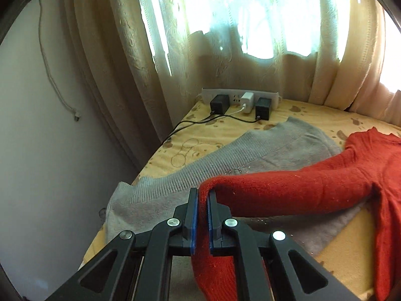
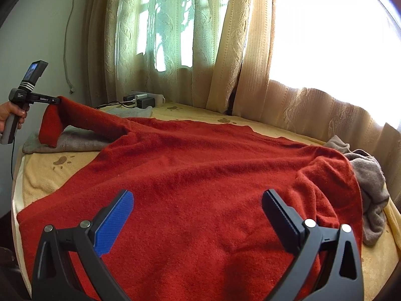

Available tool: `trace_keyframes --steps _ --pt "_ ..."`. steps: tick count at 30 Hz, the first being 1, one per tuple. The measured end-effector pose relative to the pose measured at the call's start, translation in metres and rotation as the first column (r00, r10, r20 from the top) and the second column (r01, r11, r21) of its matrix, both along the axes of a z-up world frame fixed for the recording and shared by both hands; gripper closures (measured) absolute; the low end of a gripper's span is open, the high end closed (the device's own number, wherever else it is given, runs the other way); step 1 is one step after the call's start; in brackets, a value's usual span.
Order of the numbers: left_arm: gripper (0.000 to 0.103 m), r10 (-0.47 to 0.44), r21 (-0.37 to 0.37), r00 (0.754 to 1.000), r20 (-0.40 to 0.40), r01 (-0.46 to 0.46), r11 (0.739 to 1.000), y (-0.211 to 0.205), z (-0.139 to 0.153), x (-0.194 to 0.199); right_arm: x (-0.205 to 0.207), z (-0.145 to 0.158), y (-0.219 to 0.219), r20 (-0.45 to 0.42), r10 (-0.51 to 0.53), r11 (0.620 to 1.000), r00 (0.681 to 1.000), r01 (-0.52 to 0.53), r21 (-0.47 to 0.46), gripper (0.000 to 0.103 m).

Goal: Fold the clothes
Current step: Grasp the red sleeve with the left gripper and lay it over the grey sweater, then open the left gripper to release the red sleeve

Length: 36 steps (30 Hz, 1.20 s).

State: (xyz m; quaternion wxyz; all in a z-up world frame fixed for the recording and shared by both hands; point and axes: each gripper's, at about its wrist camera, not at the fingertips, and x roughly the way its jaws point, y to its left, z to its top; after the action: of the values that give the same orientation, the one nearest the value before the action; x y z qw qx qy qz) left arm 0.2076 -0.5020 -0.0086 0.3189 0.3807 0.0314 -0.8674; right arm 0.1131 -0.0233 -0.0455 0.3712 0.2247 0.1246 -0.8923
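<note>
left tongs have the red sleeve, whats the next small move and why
Probably carry the sleeve inward across the red sweater. The left tongs are shut on its cuff and hold it lifted above the grey garment, while the body lies spread on the bed. The right tongs hover open over the body.

A brick-red sweater (image 2: 200, 175) covers a yellow bedspread (image 2: 42, 175) printed with brown paw marks, with grey knitwear (image 1: 263, 150) beside the sweater. Behind the bedspread hang cream curtains (image 2: 225, 50) with an embossed scroll pattern; black grippers carry blue pads (image 2: 114, 223).
</note>
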Motion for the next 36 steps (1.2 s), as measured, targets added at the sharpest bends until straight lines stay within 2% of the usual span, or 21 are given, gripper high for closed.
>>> trace_keyframes --steps 2,6,8,9,11,13,14,17,19,21,25,28,30,31,33,34,36 --pt "0.096 0.017 0.001 0.999 0.038 -0.017 1.000 -0.009 -0.015 -0.007 -0.001 -0.001 -0.001 0.004 -0.003 1.000 1.000 0.003 0.010 0.000" --pt "0.095 0.020 0.063 0.994 0.109 -0.027 0.998 -0.024 -0.039 -0.013 -0.004 -0.004 -0.005 0.015 -0.008 0.999 1.000 0.007 0.032 0.000" --pt "0.092 0.013 0.089 0.991 0.133 -0.025 0.996 -0.028 -0.047 -0.012 -0.005 -0.005 -0.005 0.023 -0.008 0.999 1.000 0.007 0.041 0.000" --pt "0.088 0.023 0.100 0.992 0.127 -0.036 0.994 -0.030 -0.048 -0.008 -0.005 -0.006 -0.006 0.028 -0.010 0.999 1.000 0.008 0.045 0.000" --pt "0.071 0.045 0.122 0.992 0.114 -0.059 0.991 -0.035 -0.050 -0.001 -0.007 -0.007 -0.007 0.036 -0.012 0.999 0.999 0.011 0.054 0.000" --pt "0.026 0.094 0.126 0.991 0.096 -0.106 0.986 -0.044 -0.048 0.008 -0.008 -0.007 -0.007 0.039 -0.015 0.998 0.999 0.013 0.054 0.000" --pt "0.021 0.119 0.138 0.990 0.077 -0.129 0.982 -0.050 -0.046 0.016 -0.008 -0.007 -0.007 0.041 -0.014 0.999 0.999 0.012 0.052 0.000" --pt "0.020 0.167 0.195 0.986 0.011 -0.166 0.967 -0.062 -0.039 0.037 -0.010 -0.008 -0.007 0.050 -0.014 0.999 0.999 0.011 0.051 0.000" --pt "0.020 0.139 0.220 0.989 -0.045 -0.126 0.967 -0.054 -0.033 0.048 -0.011 -0.007 -0.005 0.057 -0.010 0.999 0.998 0.008 0.036 0.000" --pt "0.020 0.056 0.211 0.995 -0.088 -0.036 0.977 -0.029 -0.025 0.055 -0.014 -0.006 0.000 0.071 -0.005 1.000 0.997 0.004 0.009 0.000" --pt "0.020 -0.084 0.121 0.991 -0.108 0.097 0.988 0.026 -0.011 0.064 -0.024 0.000 0.024 0.135 -0.027 0.996 0.991 0.039 -0.080 0.000" --pt "0.020 -0.053 0.046 0.997 -0.054 0.055 0.997 0.038 -0.005 0.066 -0.029 0.002 0.045 0.152 -0.082 0.991 0.985 0.096 -0.089 0.000" --pt "0.020 -0.001 0.030 0.998 -0.064 0.003 1.000 0.036 0.000 0.073 -0.032 0.002 0.058 0.159 -0.126 0.987 0.979 0.140 -0.077 0.000" --pt "0.020 0.011 0.039 0.996 -0.084 -0.007 0.999 0.035 0.003 0.078 -0.034 0.003 0.067 0.160 -0.147 0.984 0.976 0.161 -0.073 0.000" --pt "0.020 -0.044 0.107 0.988 -0.150 0.060 0.992 0.040 0.006 0.087 -0.037 0.003 0.084 0.161 -0.189 0.977 0.969 0.202 -0.066 0.000" --pt "0.020 -0.095 0.147 0.980 -0.174 0.122 0.982 0.047 0.005 0.089 -0.037 0.003 0.091 0.145 -0.213 0.974 0.966 0.222 -0.045 0.000" --pt "0.020 -0.209 0.218 0.959 -0.194 0.250 0.943 0.065 -0.003 0.088 -0.038 -0.002 0.106 0.094 -0.283 0.959 0.954 0.281 0.036 0.000"
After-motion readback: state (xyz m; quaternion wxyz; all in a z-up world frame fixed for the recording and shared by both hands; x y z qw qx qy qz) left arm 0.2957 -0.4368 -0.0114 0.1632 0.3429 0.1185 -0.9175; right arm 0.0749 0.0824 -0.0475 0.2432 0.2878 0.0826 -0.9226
